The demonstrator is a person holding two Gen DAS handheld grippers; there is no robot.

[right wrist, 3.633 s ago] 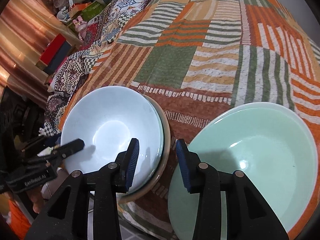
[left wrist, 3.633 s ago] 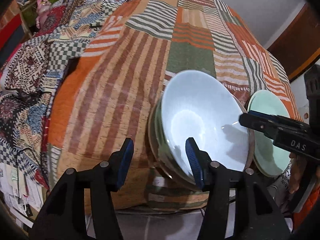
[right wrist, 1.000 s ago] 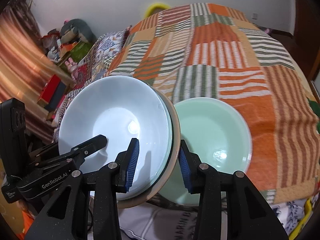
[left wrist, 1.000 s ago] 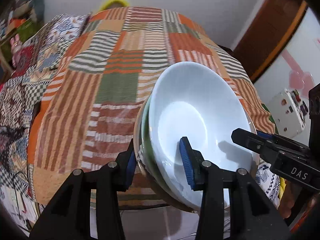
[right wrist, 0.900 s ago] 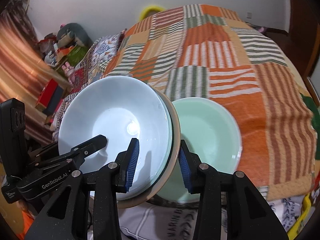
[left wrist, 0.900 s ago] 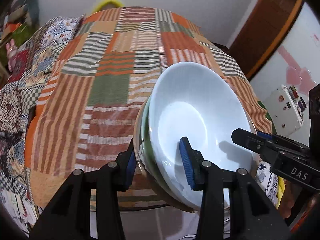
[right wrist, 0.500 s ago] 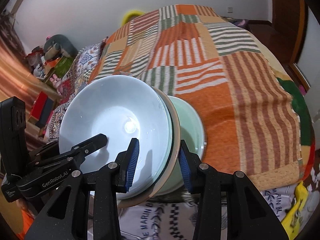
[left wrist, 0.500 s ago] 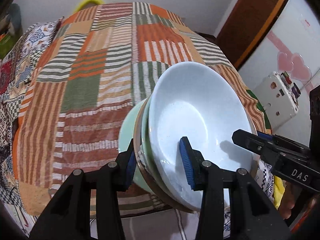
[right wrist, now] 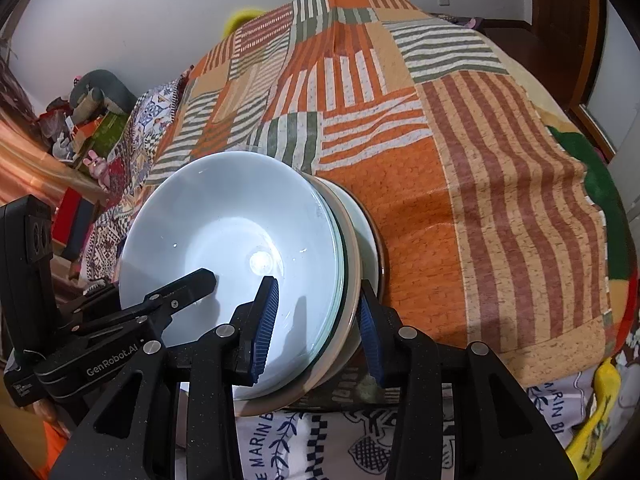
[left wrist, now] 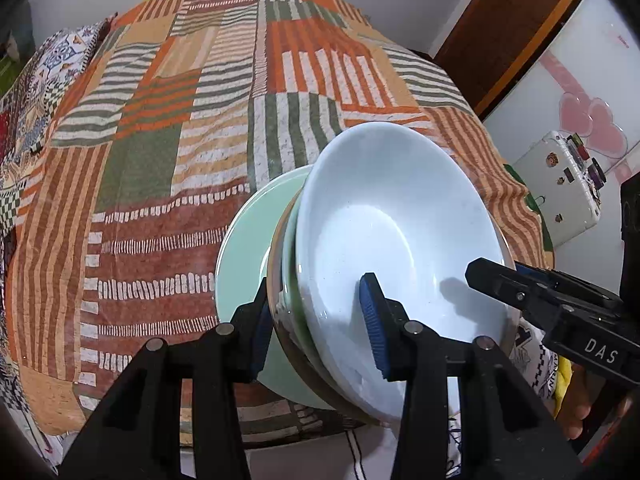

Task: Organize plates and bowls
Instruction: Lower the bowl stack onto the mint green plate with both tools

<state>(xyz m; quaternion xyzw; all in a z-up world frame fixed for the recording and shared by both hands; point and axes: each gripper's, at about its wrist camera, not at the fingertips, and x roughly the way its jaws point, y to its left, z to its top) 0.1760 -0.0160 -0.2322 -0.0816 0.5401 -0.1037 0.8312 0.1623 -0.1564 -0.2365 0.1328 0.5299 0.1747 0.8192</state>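
Observation:
A stack of bowls with a white bowl [left wrist: 384,220] on top is held in the air by both grippers. My left gripper [left wrist: 316,320] is shut on the stack's near left rim. My right gripper [right wrist: 316,320] is shut on its near right rim and also shows in the left wrist view [left wrist: 520,280]. The left gripper shows in the right wrist view [right wrist: 176,288]. The stack [right wrist: 224,240] hangs over a pale green plate [left wrist: 248,240] lying on the bed; only a sliver of that plate [right wrist: 370,240] shows in the right wrist view.
A patchwork striped quilt [left wrist: 180,120] covers the bed. A white suitcase [left wrist: 560,184] and a brown door [left wrist: 500,28] are at the right. Clutter and toys [right wrist: 92,120] lie along the bed's left side. Printed cloth [right wrist: 320,432] hangs at the near edge.
Both grippers carried the bowl stack to the right, over the green plate. The plate is now mostly hidden under the stack. The grips have not changed.

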